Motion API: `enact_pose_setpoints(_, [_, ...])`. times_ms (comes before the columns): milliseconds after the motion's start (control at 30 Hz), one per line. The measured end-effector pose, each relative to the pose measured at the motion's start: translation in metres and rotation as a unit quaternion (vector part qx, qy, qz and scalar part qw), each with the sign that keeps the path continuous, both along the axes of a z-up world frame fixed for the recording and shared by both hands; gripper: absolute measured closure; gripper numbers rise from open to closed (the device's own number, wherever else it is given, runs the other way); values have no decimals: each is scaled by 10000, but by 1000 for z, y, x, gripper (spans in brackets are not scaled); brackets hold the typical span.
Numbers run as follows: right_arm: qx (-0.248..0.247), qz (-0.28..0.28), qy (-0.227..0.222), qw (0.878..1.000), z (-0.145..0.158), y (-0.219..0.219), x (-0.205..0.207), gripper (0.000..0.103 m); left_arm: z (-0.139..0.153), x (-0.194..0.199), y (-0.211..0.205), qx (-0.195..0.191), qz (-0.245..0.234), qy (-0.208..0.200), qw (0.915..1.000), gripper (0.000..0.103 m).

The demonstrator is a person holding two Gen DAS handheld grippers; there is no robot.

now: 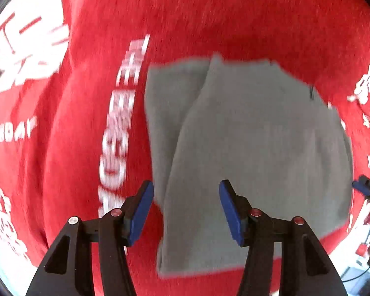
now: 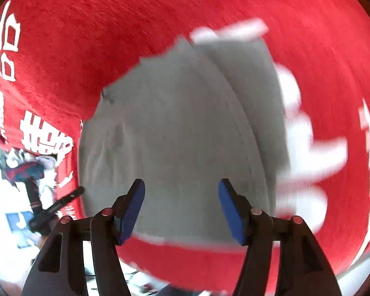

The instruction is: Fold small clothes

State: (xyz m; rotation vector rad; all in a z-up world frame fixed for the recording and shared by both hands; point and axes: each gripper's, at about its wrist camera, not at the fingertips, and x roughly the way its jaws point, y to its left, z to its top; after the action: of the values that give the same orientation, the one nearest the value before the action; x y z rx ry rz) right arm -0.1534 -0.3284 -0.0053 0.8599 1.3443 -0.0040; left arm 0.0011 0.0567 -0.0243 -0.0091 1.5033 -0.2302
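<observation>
A grey folded garment (image 1: 246,143) lies flat on a red cloth with white lettering (image 1: 91,74). One flap overlaps the rest along a diagonal fold line. My left gripper (image 1: 186,209) is open and empty, hovering over the garment's near left part. In the right wrist view the same grey garment (image 2: 175,135) fills the middle, and my right gripper (image 2: 181,209) is open and empty above its near edge. The right gripper's tip (image 1: 365,188) shows at the right edge of the left wrist view. Both views are motion-blurred.
The red cloth (image 2: 234,5) covers the whole table and drapes over its edge at the lower left of the right wrist view. Beyond that edge lie the other gripper's black body (image 2: 54,209) and some clutter on a pale floor (image 2: 24,170).
</observation>
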Motion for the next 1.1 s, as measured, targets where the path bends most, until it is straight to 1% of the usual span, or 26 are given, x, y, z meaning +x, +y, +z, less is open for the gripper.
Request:
enact_pose_setpoints(67, [341,-404,289,9982,-12,-1,-36,37,-10,-19,13,-14,171,267,9995,46])
enact_pose_setpoints(100, [528,-700,460,9951,-21,-3,-55,37,-13,-24,18,-68,272,371,9989,46])
enact_pose_setpoints(133, [622,-921,559,9922,-28,-7,-65,37,-17,-29,24,-134,386,478,9980,46])
enact_pose_setpoints(200, [670,-1330,671,9866,-44,-13,-69,37,-24,-35,32,-300,580,610,9960,46])
enact_pose_setpoints(233, [746,-1649,638,9814,-51,-19,-71,37,-26,-36,34,-407,645,612,9952,46])
enact_pose_setpoints(267, [802,-1805,617,9784,-52,-21,-75,38,-27,-36,35,-479,673,577,9949,46])
enact_pose_setpoints(300, [853,-1987,602,9745,-54,-24,-73,56,-27,-35,35,-554,671,515,9949,56])
enact_pose_setpoints(333, [802,-2032,579,9741,-51,-26,-71,93,-26,-34,33,-642,632,448,9949,89])
enact_pose_setpoints(367, [695,-1884,598,9778,-47,-25,-65,92,-27,-32,32,-713,580,463,9947,92])
enact_pose_setpoints(433, [291,-1479,565,9870,-34,-21,-52,92,-21,-32,28,-677,447,342,9961,92])
enact_pose_setpoints(500, [-48,-1130,618,9917,-30,-14,-45,92,-17,-38,27,-615,267,195,9976,92])
enact_pose_setpoints(567, [-170,-1000,824,9914,-42,-13,-41,92,-18,-46,30,-576,207,168,9980,93])
enact_pose_setpoints(633, [-210,-924,939,9911,-55,-7,-35,91,-27,-52,35,-476,221,219,9984,93])
enact_pose_setpoints(700, [-303,-832,901,9920,-50,-4,-35,90,-26,-58,41,-596,308,207,9975,92])
enact_pose_setpoints(733, [-343,-780,906,9922,-47,-2,-34,85,-24,-58,43,-577,326,241,9975,92])
enact_pose_setpoints(833, [-456,-685,990,9917,-39,3,-40,84,-9,-66,49,-397,227,159,9988,92])
enact_pose_setpoints(900, [-484,-742,1048,9905,-31,9,-40,84,1,-72,52,-305,185,197,9992,92])
enact_pose_setpoints(933, [-483,-761,1052,9904,-26,6,-45,84,6,-74,54,-250,175,215,9993,92])
enact_pose_setpoints(967, [-481,-768,1049,9903,-20,4,-43,82,13,-75,54,-215,173,218,9994,92])
enact_pose_setpoints(1000, [-466,-766,1025,9907,-14,7,-46,73,20,-75,55,-201,165,210,9994,92])
enact_pose_setpoints(1033, [-461,-747,991,9912,-7,11,-46,60,28,-76,54,-207,145,193,9995,92])
enact_pose_setpoints(1067, [-477,-712,951,9918,-1,17,-46,55,33,-75,49,-205,117,173,9996,92])
enact_pose_setpoints(1100, [-491,-686,923,9922,4,19,-45,52,40,-76,47,-166,88,187,9997,92])
